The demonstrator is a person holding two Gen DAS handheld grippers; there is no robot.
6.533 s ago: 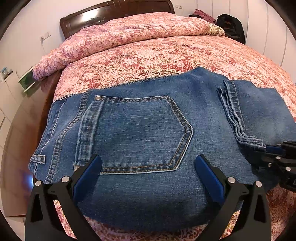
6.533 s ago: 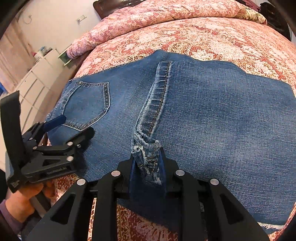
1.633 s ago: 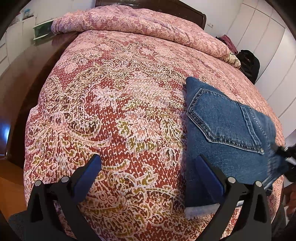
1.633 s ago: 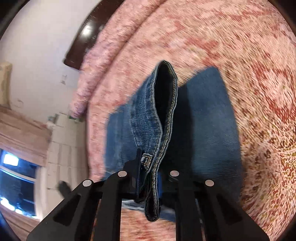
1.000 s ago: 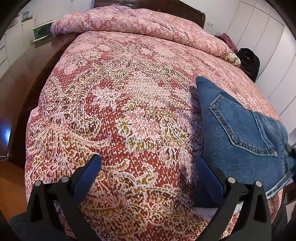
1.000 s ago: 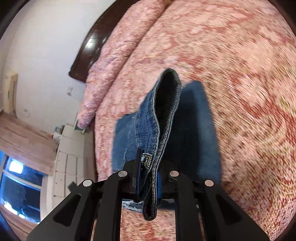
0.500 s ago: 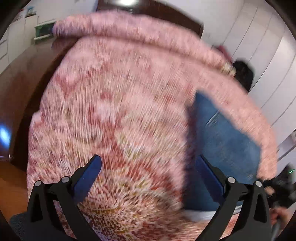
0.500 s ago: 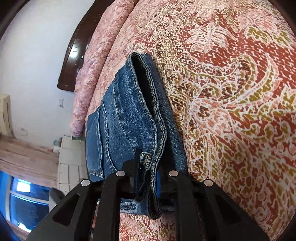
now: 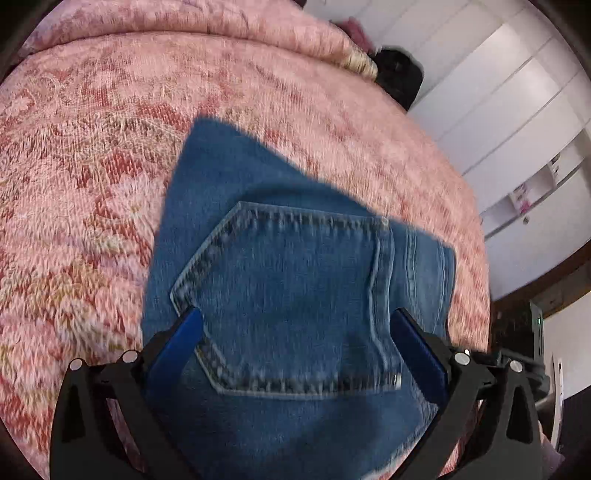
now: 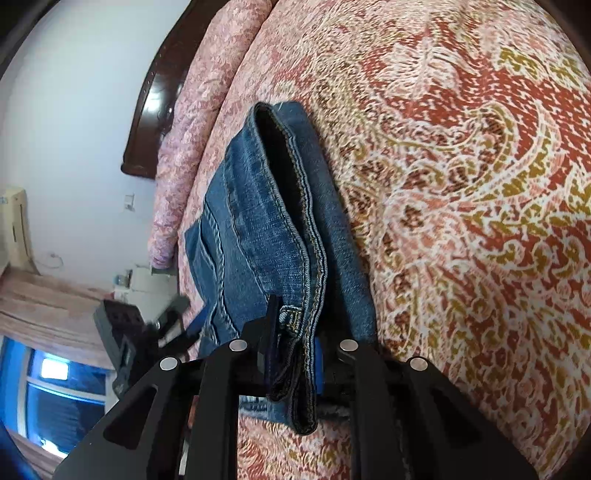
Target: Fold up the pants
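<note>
The blue jeans lie folded into a compact stack on the red and pink patterned bedspread, back pocket up. My left gripper is open, its blue pads wide apart just above the pocket, holding nothing. In the right wrist view the jeans show edge on, with the waistband seam facing me. My right gripper is shut on the waistband edge at the near end of the stack. The left gripper shows blurred at the left beside the jeans.
A rolled pink duvet lies along the dark wooden headboard. A black bag sits at the bed's far corner by white wardrobe doors. Bedspread stretches right of the jeans. A window is at lower left.
My left gripper has swung right from the bare bedspread to over the folded jeans' pocket. My right gripper has lowered the held jeans onto the bed and still grips the waistband.
</note>
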